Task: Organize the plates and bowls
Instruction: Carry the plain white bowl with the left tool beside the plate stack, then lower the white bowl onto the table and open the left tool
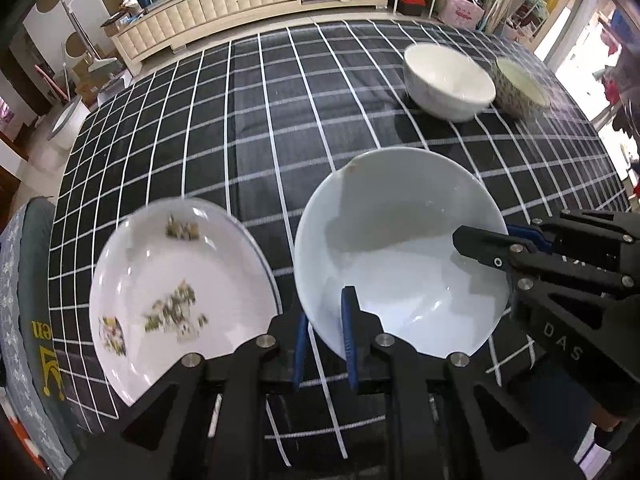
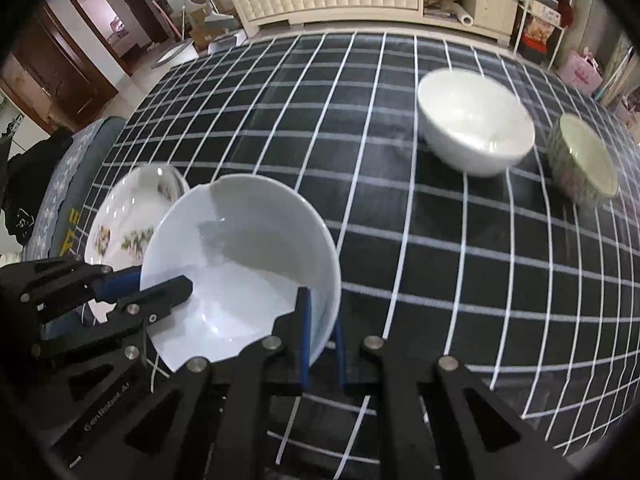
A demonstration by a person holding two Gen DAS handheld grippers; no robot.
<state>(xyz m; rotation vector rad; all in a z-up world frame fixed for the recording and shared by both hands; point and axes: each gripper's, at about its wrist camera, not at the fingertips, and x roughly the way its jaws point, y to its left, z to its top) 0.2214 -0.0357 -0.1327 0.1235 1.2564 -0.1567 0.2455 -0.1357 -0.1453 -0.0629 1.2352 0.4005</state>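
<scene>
You've got both grippers on the chipped white bowl: left gripper jaws clamped across its near rim, right gripper likewise, steadying it just beside the patterned plate.

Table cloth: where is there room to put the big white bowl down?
The widest bare tablecloth lies beyond the patterned plate and left of the far white bowl. It is crowded by that bowl and the speckled bowl, and where both grippers pinch the held bowl.
</scene>
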